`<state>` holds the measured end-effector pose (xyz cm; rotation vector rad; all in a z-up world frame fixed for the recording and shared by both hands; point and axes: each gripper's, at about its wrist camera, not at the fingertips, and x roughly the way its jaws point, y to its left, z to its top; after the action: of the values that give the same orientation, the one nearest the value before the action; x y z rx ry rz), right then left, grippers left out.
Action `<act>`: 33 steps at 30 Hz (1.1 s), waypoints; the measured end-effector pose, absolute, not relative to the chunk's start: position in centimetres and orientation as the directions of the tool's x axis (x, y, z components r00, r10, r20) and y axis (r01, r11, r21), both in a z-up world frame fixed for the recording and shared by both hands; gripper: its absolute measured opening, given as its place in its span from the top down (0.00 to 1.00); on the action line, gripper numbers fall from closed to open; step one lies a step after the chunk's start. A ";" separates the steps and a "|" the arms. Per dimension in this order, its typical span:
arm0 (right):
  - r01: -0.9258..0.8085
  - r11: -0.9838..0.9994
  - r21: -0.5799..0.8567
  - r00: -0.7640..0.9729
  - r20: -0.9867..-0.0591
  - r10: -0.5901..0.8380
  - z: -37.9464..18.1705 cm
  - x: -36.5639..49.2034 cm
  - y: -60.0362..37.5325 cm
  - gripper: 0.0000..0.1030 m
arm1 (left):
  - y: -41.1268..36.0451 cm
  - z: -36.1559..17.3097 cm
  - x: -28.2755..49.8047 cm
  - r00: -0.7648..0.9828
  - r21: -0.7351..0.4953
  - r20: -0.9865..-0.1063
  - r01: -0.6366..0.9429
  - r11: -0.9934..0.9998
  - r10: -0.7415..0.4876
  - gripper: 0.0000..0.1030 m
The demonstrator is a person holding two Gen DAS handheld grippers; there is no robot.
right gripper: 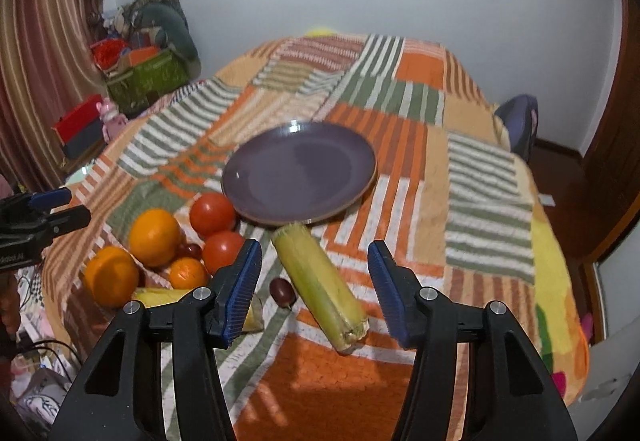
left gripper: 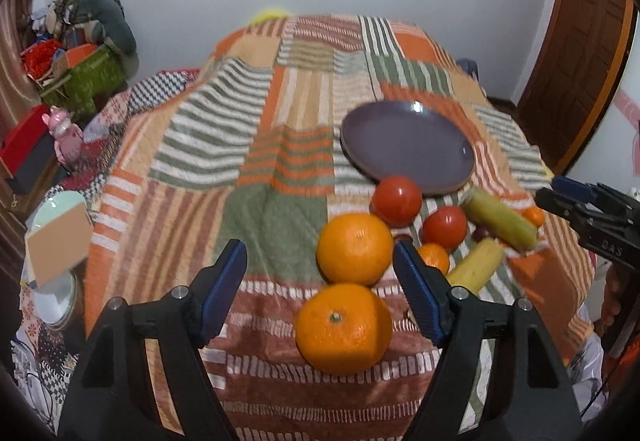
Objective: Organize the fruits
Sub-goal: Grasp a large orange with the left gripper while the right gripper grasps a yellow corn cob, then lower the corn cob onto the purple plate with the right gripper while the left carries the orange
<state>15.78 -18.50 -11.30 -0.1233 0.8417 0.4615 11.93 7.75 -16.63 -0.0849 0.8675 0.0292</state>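
A purple plate [left gripper: 408,145] [right gripper: 300,171] lies on the striped quilt with nothing on it. In front of it lie two big oranges [left gripper: 354,249] [left gripper: 344,329], two tomatoes [left gripper: 396,201] [left gripper: 444,227], a small mandarin [left gripper: 434,259], a green-husked corn cob [left gripper: 500,219] [right gripper: 320,285], a yellow cob [left gripper: 476,267] and a dark grape [right gripper: 282,291]. My left gripper [left gripper: 319,247] is open above the two oranges, its pads touching neither. My right gripper [right gripper: 315,244] is open over the green cob, with gaps on both sides.
The quilt-covered table [left gripper: 280,161] drops off at the near and right edges. A green basket of clutter [left gripper: 86,75], a red box [left gripper: 24,145] and a pink toy [left gripper: 66,137] stand at the left. A blue chair [right gripper: 518,125] and a wooden door [left gripper: 580,61] are at the right.
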 end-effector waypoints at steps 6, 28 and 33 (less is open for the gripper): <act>-0.452 0.887 0.093 0.503 -0.795 0.340 -13.6 17.6 -18.2 0.50 | 7.5 -19.0 12.7 0.589 -0.098 -0.807 -0.055 0.994 -0.047 0.26; -0.482 0.866 0.131 0.405 -0.843 0.353 -17.3 21.0 -16.2 0.52 | 7.4 -24.0 14.3 0.484 -0.170 -0.867 -0.059 0.984 -0.120 0.32; -0.476 0.869 0.134 0.413 -0.839 0.355 -17.0 20.9 -16.4 0.58 | 7.4 -23.7 14.1 0.485 -0.158 -0.868 -0.064 0.985 -0.108 0.33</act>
<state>20.89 -16.43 -16.99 -0.1328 1.0194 0.5242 14.11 7.40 -23.67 -0.1783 1.0653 -0.0267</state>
